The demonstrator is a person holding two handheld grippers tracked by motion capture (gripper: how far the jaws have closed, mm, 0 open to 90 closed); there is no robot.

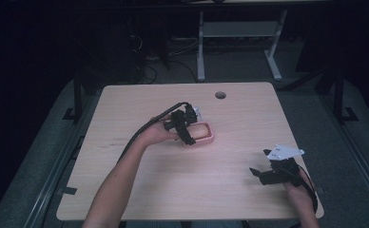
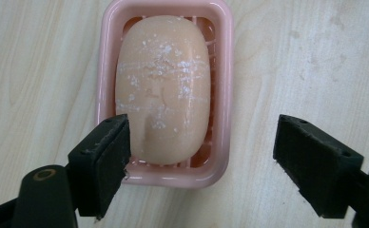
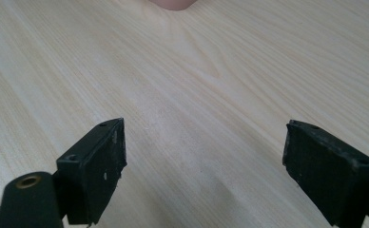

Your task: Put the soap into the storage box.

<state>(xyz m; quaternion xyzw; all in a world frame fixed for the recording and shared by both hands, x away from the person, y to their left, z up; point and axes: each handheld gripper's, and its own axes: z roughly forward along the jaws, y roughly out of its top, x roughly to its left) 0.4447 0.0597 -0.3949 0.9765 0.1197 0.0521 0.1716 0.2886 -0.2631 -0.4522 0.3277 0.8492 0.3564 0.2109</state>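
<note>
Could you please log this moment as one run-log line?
left hand-held gripper: open over soap bar | pink soap dish: holds soap | right hand-held gripper: open, idle

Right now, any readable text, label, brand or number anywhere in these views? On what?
None readable.
Soap bar: white scuffs and a shallow dent, no legible stamp.
Pink soap dish: no marking.
Left hand-held gripper and right hand-held gripper: plain black pads, open, no lettering.
Grey plate on the right hand-held gripper: dark specks, too small to read.
Table: bare wood grain.
</note>
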